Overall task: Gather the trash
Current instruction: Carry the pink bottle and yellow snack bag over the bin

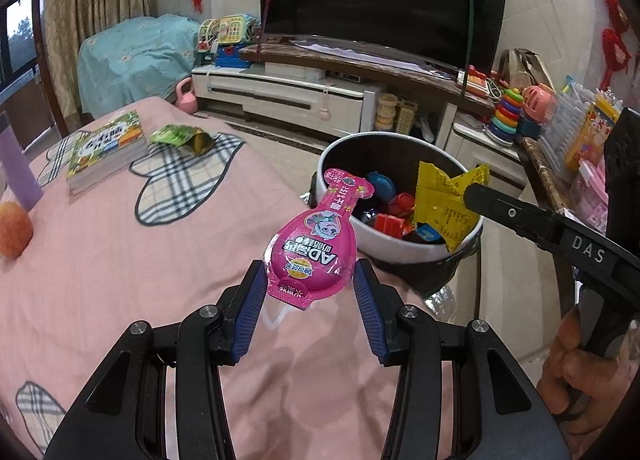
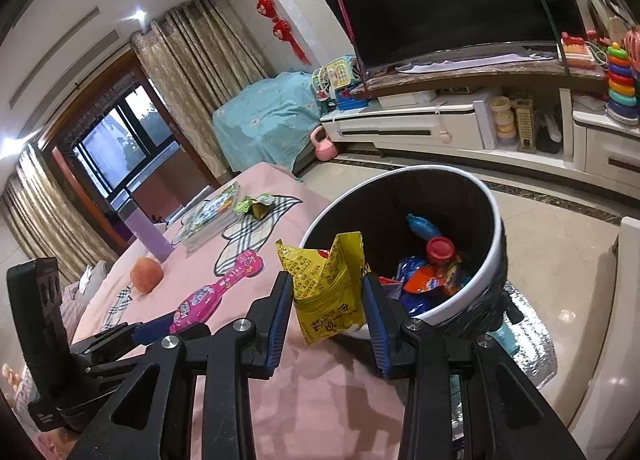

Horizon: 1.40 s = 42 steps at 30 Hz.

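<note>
Pink bedding (image 1: 120, 260) lies under me. My left gripper (image 1: 310, 284) clamps its fingers on a pink wrapper (image 1: 316, 244), my right gripper (image 2: 327, 292) on a yellow packet (image 2: 326, 292); the trash bin (image 2: 490, 260) stands just beyond. Next, I'd judge: carry both over its rim and release.

Left gripper (image 1: 310, 284) clamped on the wide end of a pink wrapper (image 1: 316, 244), lifted above the pink bedspread (image 1: 120, 260). Beyond, a white-rimmed bin (image 1: 400, 248) holding wrappers. From the right, right gripper (image 1: 470, 192) pinching a yellow packet (image 1: 440, 200) over the bin
</note>
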Motion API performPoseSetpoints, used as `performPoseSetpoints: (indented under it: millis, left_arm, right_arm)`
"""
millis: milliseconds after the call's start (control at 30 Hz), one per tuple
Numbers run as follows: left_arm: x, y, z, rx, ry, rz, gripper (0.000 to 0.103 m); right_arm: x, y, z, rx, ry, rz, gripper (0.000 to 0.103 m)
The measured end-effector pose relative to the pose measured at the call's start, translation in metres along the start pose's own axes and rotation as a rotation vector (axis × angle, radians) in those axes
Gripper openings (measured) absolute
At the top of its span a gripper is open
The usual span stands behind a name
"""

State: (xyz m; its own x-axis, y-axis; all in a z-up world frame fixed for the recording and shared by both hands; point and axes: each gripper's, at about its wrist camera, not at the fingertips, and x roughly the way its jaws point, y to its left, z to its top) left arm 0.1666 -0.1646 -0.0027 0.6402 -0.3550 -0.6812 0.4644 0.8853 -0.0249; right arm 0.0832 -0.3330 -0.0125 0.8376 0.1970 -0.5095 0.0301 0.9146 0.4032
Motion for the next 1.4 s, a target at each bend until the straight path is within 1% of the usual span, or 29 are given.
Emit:
performPoseSetpoints:
  millis: [367,933,1400]
  left_arm:
    - [0.014,-0.017,0.016,0.031,0.005,-0.006,0.044]
    - [0.033,-0.029,0.03,0.055,0.019,0.006,0.044]
    - [0.045,-0.037,0.042,0.074,0.025,0.003,0.045]
  right_arm:
    - [0.007,-0.016,0.018,0.007,0.017,-0.038,0.037]
    - [0.023,-0.035,0.03,0.003,0.068,-0.085,0.037]
    - [0.029,-0.042,0.043,-0.008,0.071,-0.106,0.037]
